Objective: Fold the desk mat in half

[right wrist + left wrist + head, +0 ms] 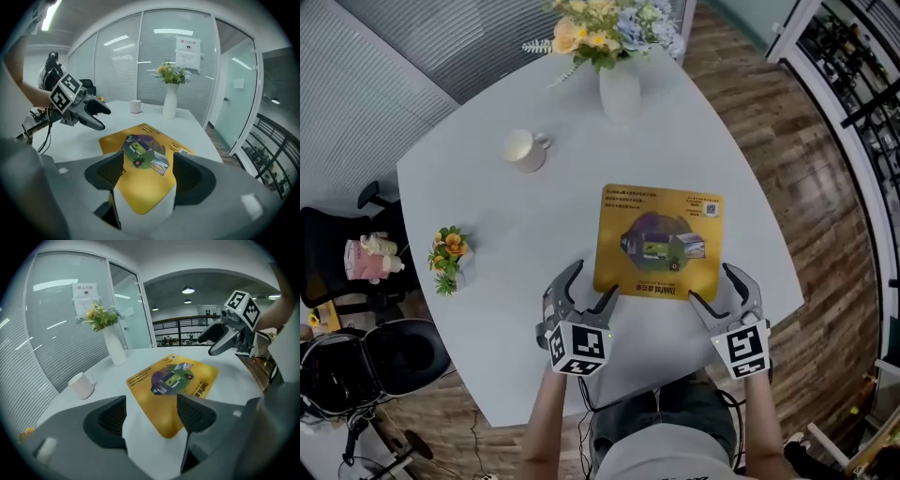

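Holding the left tongs (pixel 595 279) and the right tongs (pixel 712 286) wide open, gripping nothing, one at each near corner of the yellow desk mat (pixel 658 242) lying flat on the white worktop (pixel 516 216), probably getting set to pinch that edge and fold it over.

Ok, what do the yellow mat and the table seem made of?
Desk mat: thin sheet with rounded corners and matte printed top, probably fabric-faced rubber or foam. Table: smooth, pale grey-white, faint sheen, no grain; likely laminate.
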A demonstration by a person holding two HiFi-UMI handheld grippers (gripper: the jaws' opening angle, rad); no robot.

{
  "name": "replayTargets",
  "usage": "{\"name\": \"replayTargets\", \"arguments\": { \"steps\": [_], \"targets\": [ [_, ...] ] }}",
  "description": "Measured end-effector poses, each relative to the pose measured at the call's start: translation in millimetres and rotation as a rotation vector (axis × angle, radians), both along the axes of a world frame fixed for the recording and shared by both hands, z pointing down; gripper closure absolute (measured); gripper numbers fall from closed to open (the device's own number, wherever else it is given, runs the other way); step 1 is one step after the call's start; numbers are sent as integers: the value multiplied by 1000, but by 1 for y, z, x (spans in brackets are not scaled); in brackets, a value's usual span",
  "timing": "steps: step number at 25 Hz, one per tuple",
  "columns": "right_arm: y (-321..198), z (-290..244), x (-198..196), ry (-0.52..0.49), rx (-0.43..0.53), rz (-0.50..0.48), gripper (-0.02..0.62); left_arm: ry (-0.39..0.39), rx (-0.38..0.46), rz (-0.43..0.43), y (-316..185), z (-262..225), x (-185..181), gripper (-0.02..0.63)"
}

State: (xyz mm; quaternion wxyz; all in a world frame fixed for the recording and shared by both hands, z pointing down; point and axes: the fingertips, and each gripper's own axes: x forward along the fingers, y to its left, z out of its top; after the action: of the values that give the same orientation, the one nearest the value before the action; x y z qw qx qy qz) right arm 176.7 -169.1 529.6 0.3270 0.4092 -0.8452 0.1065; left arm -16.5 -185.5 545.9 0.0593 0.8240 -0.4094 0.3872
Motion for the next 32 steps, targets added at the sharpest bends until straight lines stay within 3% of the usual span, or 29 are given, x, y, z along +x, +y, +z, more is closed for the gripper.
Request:
{"name": "replayTargets", "arguments": {
  "steps": [14,20,25,32],
  "targets": [
    [28,47,2,154,-160,-316,272,-213,-98,317,25,48,23,267],
    [35,64,13,208,-200,-386,281,-304,-118,394,26,58,18,267],
    [41,78,17,254,-239,-461,288,-334,-154,453,31,66,22,267],
    [43,92,17,293,-266,-536,291,-334,-179,471,29,71,24,264]
  ]
}}
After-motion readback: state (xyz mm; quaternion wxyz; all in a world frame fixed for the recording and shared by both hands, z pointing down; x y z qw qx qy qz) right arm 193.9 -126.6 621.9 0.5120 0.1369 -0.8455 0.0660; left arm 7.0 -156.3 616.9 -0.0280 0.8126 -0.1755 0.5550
